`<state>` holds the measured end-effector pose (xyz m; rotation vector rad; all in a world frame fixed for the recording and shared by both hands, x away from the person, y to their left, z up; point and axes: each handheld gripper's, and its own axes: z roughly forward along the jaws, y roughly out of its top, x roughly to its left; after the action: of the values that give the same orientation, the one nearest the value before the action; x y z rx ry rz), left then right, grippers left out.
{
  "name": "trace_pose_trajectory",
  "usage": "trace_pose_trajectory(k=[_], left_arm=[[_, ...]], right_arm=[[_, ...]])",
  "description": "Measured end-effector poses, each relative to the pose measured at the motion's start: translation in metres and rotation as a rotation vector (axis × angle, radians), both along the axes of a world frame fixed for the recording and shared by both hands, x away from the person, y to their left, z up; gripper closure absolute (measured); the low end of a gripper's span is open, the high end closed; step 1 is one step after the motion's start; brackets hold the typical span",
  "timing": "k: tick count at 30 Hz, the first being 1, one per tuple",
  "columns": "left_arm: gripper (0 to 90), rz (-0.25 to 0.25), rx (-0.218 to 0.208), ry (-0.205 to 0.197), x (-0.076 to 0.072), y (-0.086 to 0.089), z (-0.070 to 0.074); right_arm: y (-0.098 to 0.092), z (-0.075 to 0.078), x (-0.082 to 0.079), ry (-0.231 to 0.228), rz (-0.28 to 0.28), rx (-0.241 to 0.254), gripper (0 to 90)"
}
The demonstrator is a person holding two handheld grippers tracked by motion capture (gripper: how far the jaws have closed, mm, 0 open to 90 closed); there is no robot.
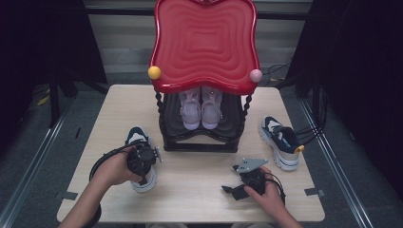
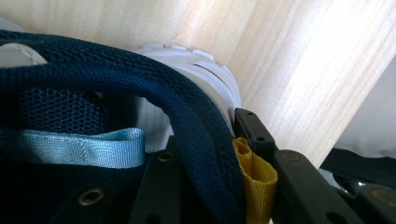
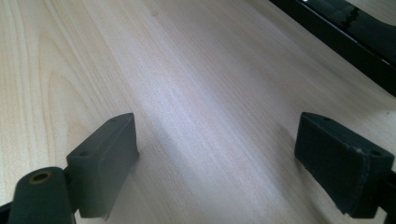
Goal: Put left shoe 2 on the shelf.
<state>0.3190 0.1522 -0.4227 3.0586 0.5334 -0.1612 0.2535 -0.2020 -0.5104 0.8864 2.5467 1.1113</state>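
High view: my left tongs (image 1: 141, 160) cover the heel of the navy-and-white sneaker (image 1: 138, 137) at the table's (image 1: 199, 190) left; my right tongs (image 1: 237, 188) rest apart, angled left.
Left gripper view: sneaker cut off by the frame; jaws clenched on its navy collar and yellow pull tab (image 2: 257, 179).
Right gripper view: jaws released over bare table.

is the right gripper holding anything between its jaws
No, in the right gripper view the right gripper has its jaws wide apart with nothing between them but bare wooden table.
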Motion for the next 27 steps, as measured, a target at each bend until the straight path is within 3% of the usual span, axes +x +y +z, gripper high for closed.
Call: trace_pose_trajectory(k=[6,22,27], left_arm=[[73.1,0.002,0.004,-0.018,0.003,0.002,0.012],[73.0,0.003,0.017,-0.019,0.008,0.005,0.057],[73.1,0.000,-0.005,-0.015,0.010,0.005,0.075]], right_arm=[[0.000,0.000,0.000,0.001,-0.002,0.002,12.5],[0.000,0.000,0.000,-0.001,-0.001,0.002,12.6],[0.000,0.000,0.000,-0.001,-0.001,0.002,12.6]])
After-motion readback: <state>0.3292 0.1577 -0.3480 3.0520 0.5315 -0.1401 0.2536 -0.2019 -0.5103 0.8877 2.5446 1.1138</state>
